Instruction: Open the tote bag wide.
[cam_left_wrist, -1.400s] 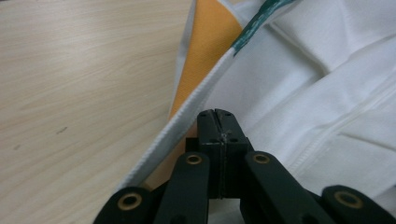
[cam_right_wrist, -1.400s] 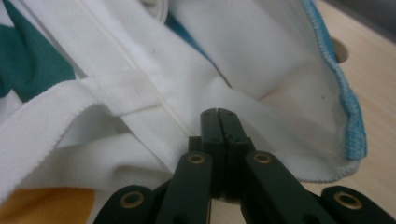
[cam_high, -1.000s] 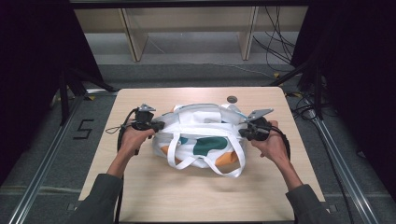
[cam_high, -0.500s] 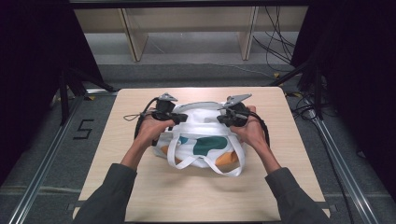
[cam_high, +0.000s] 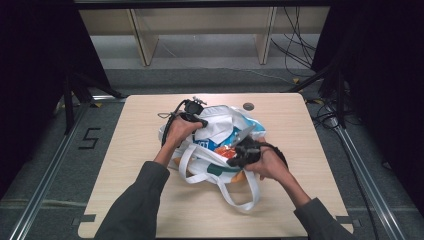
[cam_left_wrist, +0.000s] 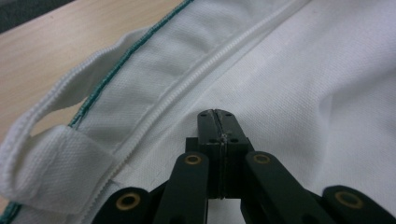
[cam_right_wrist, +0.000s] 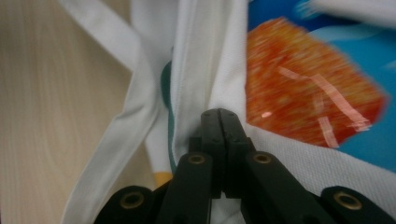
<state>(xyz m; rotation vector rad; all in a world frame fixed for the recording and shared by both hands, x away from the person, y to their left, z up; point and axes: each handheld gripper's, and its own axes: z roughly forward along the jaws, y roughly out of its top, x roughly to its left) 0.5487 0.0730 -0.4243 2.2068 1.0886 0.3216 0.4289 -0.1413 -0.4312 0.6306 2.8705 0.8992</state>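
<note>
A white tote bag (cam_high: 220, 117) with green trim lies in the middle of the table, its mouth pulled apart. Inside lies a blue and orange packet (cam_high: 226, 141). My left gripper (cam_high: 196, 116) sits at the bag's far left rim, its jaws pressed together on the white cloth (cam_left_wrist: 303, 70) beside the zip seam (cam_left_wrist: 196, 79). My right gripper (cam_high: 241, 150) is at the near right rim. In the right gripper view the right gripper (cam_right_wrist: 220, 114) is shut on the bag's edge (cam_right_wrist: 210, 56), with the packet's orange patch (cam_right_wrist: 303, 88) just beyond.
A small dark round disc (cam_high: 248, 106) lies on the wooden table (cam_high: 135, 140) behind the bag. One white strap (cam_high: 235, 197) trails toward the near edge. Wooden shelving legs (cam_high: 142, 35) stand on the floor beyond the table.
Both grippers left the bag's two ends: the left stayed at the far rim, the right came to the near rim. The bag's mouth has opened and the packet inside now shows.
</note>
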